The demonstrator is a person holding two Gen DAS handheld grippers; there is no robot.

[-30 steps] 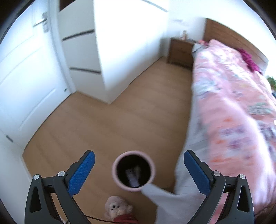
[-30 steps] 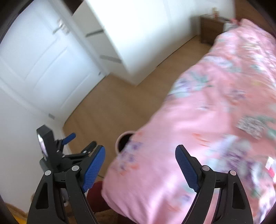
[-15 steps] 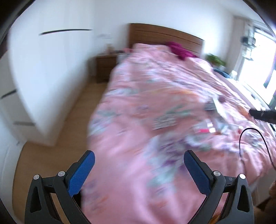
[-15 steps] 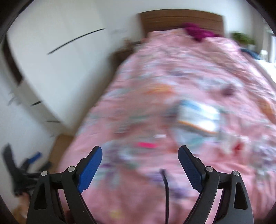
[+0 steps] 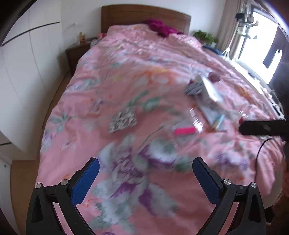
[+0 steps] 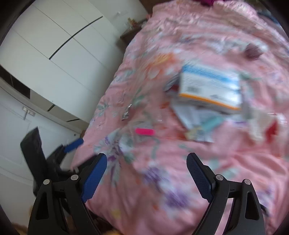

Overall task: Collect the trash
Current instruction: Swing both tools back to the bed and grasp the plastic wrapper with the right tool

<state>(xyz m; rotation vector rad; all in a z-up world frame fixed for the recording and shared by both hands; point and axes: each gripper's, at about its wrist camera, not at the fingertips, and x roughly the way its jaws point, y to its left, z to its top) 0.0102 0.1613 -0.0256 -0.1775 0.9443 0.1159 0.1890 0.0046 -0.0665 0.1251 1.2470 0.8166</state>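
Trash lies on a pink floral bedspread. In the left wrist view I see a black-and-white patterned wrapper, a clear wrapper with a pink strip and a white and blue box on papers. The right wrist view shows the box, the pink strip, papers and a small foil scrap. My left gripper is open and empty above the near end of the bed. My right gripper is open and empty, short of the pink strip.
White wardrobes stand left of the bed, with a strip of wood floor between. A nightstand and wooden headboard are at the far end. A window is on the right. The left gripper shows in the right view.
Both grippers swung from the floor and the pink bin up and right over the bed. The bin is out of view. Both stay open.
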